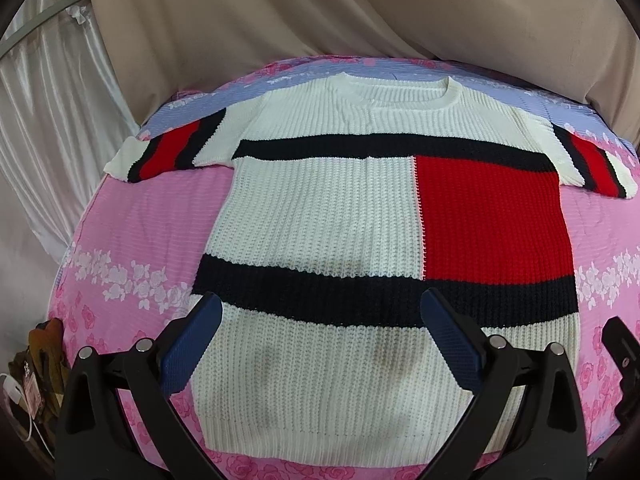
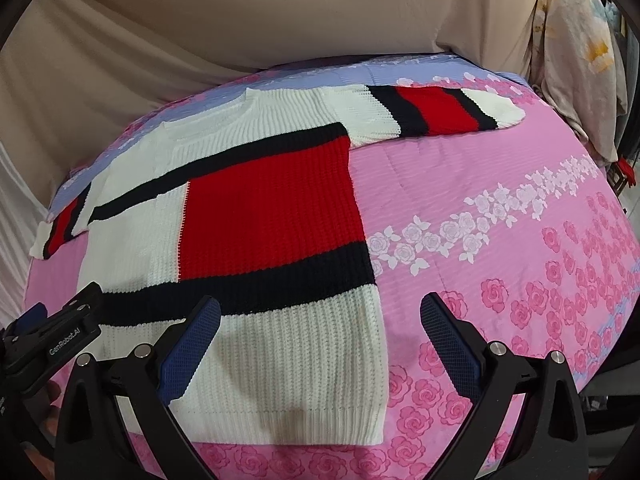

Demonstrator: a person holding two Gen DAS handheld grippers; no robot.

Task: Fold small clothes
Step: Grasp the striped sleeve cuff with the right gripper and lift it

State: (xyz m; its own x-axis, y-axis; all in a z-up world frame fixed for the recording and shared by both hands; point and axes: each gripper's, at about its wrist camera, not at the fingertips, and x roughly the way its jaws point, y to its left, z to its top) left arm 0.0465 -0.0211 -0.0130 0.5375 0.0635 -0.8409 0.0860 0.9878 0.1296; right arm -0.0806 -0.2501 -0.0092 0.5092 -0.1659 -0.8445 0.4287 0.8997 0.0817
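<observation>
Lying flat on the bed point(image 1: 132, 216), the sweater point(image 1: 328, 216) is spread front-up with its collar toward the far edge and its hem toward the cameras. Both short sleeves stick out sideways, each banded in black and red. The body is white rib knit with two black bars and a red block on one side.

The left gripper point(image 1: 322, 344) hovers over the lower part of the sweater, jaws spread wide and holding nothing. Its two blue pads frame the white band below the lower black bar: one pad sits over the sweater's left edge, the other over the black bar near the red block. Whether the pads touch the knit cannot be told.

The right gripper point(image 2: 320, 344) is also spread wide and empty. In the right wrist view its left pad lies over the white hem band, while its right pad is over the bare pink bedspread, well clear of the knit. The sweater's side edge and lower corner point(image 2: 376, 432) fall between these two pads. The left gripper shows at the left edge of this view, near the hem.

Beige fabric point(image 1: 280, 8) hangs behind the bed, and a pale floral cloth point(image 2: 580, 60) hangs at the far right.
</observation>
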